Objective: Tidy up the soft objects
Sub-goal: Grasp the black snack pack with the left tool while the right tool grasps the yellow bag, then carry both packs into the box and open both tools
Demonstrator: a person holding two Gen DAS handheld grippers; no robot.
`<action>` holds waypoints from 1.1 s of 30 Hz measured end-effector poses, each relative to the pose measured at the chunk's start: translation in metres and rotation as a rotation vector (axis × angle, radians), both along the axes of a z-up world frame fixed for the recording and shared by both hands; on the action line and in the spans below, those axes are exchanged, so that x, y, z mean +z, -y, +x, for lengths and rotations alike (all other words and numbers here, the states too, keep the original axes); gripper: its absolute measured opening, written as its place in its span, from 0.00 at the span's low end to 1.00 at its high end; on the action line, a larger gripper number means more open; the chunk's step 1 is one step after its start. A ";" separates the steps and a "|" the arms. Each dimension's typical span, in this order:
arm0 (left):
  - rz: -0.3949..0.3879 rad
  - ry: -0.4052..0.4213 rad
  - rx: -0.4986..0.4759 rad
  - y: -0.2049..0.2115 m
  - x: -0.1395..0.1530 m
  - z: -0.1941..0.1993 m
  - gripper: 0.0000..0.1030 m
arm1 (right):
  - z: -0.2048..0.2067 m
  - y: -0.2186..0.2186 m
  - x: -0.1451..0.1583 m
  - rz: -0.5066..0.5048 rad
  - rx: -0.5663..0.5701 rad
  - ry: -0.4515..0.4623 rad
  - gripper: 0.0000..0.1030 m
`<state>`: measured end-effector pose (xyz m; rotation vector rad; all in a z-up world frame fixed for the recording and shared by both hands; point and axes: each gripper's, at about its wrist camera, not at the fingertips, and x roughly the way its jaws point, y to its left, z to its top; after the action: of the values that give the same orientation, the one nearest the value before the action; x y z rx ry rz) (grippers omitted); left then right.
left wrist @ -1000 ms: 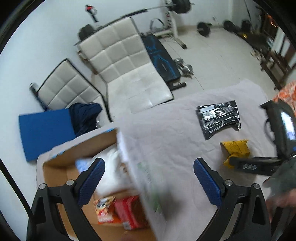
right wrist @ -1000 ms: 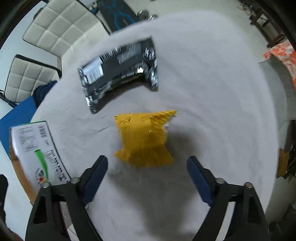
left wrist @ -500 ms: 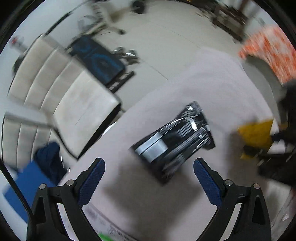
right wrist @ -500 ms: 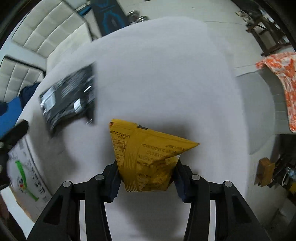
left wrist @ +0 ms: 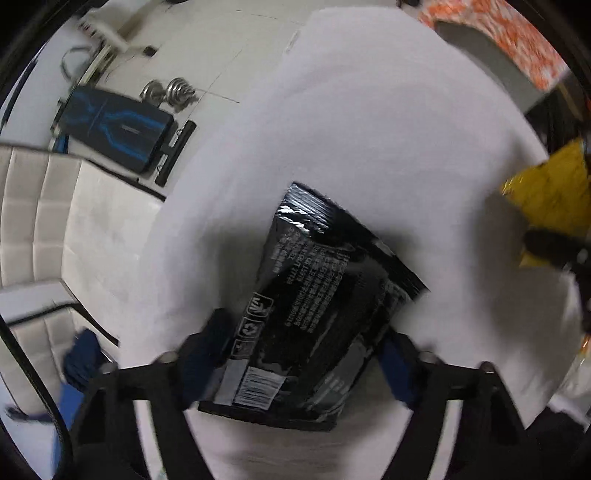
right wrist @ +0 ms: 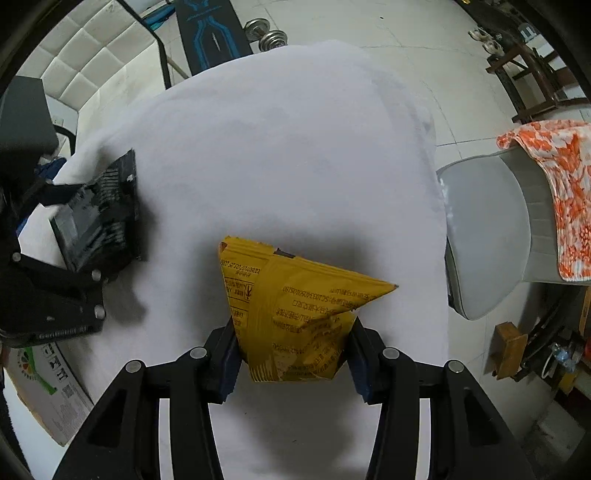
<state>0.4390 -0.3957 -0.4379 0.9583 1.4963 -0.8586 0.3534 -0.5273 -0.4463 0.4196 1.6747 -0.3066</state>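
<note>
A black snack packet lies on the white tablecloth, and my left gripper has its blue-padded jaws closed against the packet's two sides. The packet also shows at the left of the right wrist view, with the left gripper on it. My right gripper is shut on a crumpled yellow snack packet and holds it just above the cloth. The yellow packet also shows at the right edge of the left wrist view.
A cardboard box flap with printing sits at the table's left edge. White padded chairs stand beyond the table. A grey chair with an orange floral cloth stands to the right. Dumbbells lie on the floor.
My left gripper swung from the box to the black packet and closed on it. My right gripper closed on the yellow packet and lifted it slightly.
</note>
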 end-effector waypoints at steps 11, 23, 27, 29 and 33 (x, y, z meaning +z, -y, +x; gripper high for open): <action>0.006 -0.073 0.564 -0.077 0.004 -0.062 0.53 | -0.014 -0.031 -0.004 0.044 0.028 0.003 0.50; -0.002 -0.009 0.763 -0.122 -0.003 -0.143 0.55 | -0.055 -0.071 -0.024 0.089 0.124 -0.077 0.50; -0.001 0.018 0.765 -0.110 -0.005 -0.155 0.55 | -0.057 -0.072 -0.026 0.083 0.098 -0.078 0.52; -0.008 0.023 0.776 -0.112 -0.002 -0.158 0.56 | -0.057 -0.072 -0.027 0.085 0.077 -0.076 0.52; -0.020 0.026 0.783 -0.115 -0.002 -0.153 0.53 | -0.061 -0.064 -0.031 0.069 0.065 -0.069 0.51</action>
<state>0.2855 -0.2806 -0.4397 0.2989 1.6488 -0.2854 0.2921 -0.4637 -0.4772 0.4085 1.7664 -0.2181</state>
